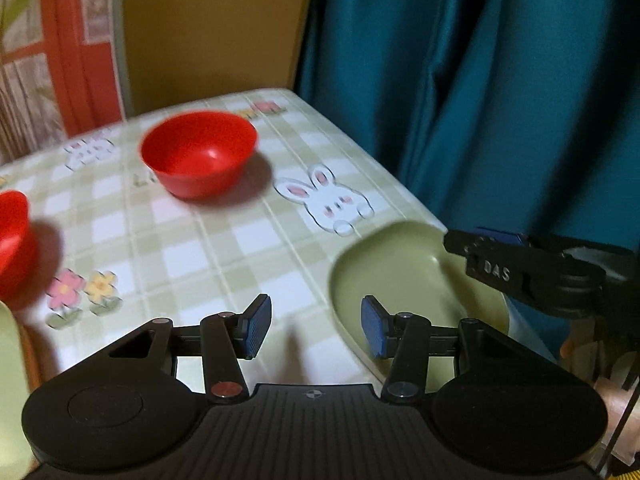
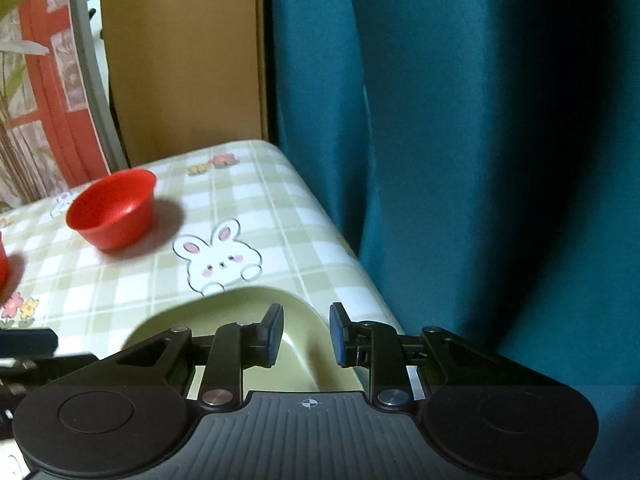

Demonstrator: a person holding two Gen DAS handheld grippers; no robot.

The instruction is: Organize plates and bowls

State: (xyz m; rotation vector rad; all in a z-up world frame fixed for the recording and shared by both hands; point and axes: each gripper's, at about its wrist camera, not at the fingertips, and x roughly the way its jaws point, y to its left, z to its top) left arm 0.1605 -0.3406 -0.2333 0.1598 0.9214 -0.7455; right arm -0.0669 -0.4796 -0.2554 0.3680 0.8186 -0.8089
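A pale green plate (image 1: 400,264) lies at the table's right edge; it also shows in the right wrist view (image 2: 240,312). My right gripper (image 2: 306,334) is open, its fingers straddling the plate's near right rim, one inside and one outside. My left gripper (image 1: 316,326) is open and empty above the plate's left rim. A red bowl (image 1: 199,152) stands upright at the back of the table; it also shows in the right wrist view (image 2: 112,208). A second red bowl (image 1: 12,236) is cut off at the left edge.
The table carries a green checked cloth with rabbits and flowers (image 1: 192,248). A teal curtain (image 1: 480,80) hangs close along the right edge. A cardboard box (image 1: 208,28) stands behind the table. A pale green object (image 1: 10,380) is cut off at the near left.
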